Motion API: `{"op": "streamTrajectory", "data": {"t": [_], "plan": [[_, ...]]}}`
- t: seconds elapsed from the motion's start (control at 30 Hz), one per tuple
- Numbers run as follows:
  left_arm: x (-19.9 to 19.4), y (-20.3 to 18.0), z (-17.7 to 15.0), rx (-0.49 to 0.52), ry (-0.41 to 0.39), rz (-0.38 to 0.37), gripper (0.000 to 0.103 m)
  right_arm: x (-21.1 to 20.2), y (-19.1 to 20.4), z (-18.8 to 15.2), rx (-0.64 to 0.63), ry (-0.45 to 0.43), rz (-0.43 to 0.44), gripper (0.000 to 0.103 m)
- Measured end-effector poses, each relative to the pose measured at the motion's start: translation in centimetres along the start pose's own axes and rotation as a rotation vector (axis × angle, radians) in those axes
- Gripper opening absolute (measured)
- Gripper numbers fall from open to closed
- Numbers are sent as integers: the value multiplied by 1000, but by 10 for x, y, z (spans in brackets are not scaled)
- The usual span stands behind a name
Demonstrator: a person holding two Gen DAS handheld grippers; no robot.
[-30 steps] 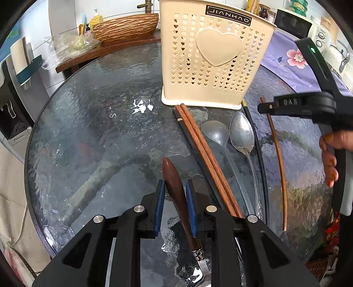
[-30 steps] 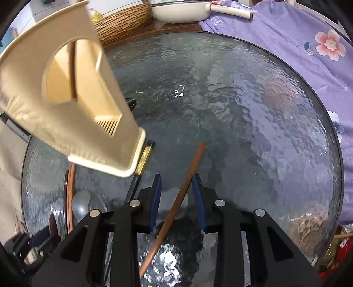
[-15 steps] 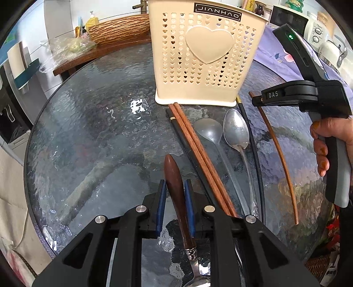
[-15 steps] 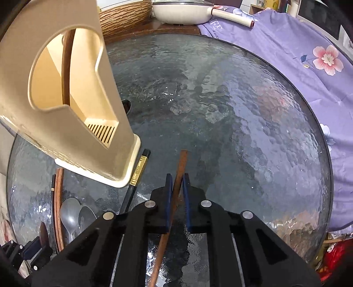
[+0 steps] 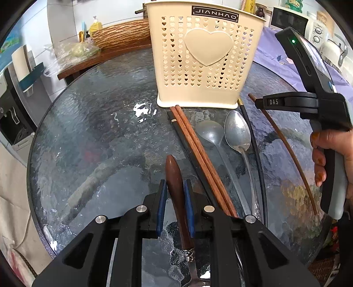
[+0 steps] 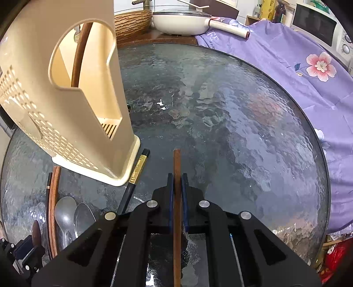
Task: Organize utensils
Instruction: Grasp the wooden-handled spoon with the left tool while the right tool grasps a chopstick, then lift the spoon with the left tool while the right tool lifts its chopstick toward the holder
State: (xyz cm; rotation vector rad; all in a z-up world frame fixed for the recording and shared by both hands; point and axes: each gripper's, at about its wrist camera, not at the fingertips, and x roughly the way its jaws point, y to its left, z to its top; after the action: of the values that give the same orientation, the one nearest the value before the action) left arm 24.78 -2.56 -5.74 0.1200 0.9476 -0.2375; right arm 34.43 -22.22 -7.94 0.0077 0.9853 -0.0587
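Observation:
A cream utensil holder (image 5: 205,57) with heart holes stands on the round glass table (image 5: 99,132); it also shows in the right wrist view (image 6: 66,123) with one brown stick inside. My left gripper (image 5: 175,189) is shut on the brown wooden handle of a utensil (image 5: 175,183) lying on the glass. My right gripper (image 6: 177,183) is shut on a single brown chopstick (image 6: 177,163), also seen from the left wrist (image 5: 284,143). Between them lie a pair of brown chopsticks (image 5: 198,150), black chopsticks (image 5: 251,136) and two metal spoons (image 5: 237,132).
A woven basket (image 5: 123,33) and a plastic bag (image 5: 72,51) sit on a wooden shelf behind the table. A white pan (image 6: 183,21) and a purple floral cloth (image 6: 308,66) lie at the back right. A microwave (image 6: 320,22) stands far right.
Both grippers have closed: the left on the wooden handle, the right on the single chopstick, which now lies straight between its fingers. The right gripper has lifted slightly.

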Motion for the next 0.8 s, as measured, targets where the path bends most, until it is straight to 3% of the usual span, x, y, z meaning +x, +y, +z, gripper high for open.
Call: {"op": "streamTrajectory", "data": {"t": [0.3,0.8], "plan": [[-3,-2,-3,-24,-11,9,15,-2,6,-4,18,-16,21,7],[-14,5,9,-63,-43,-36,15,-31,-28,-3,95,-119,189,7]]}}
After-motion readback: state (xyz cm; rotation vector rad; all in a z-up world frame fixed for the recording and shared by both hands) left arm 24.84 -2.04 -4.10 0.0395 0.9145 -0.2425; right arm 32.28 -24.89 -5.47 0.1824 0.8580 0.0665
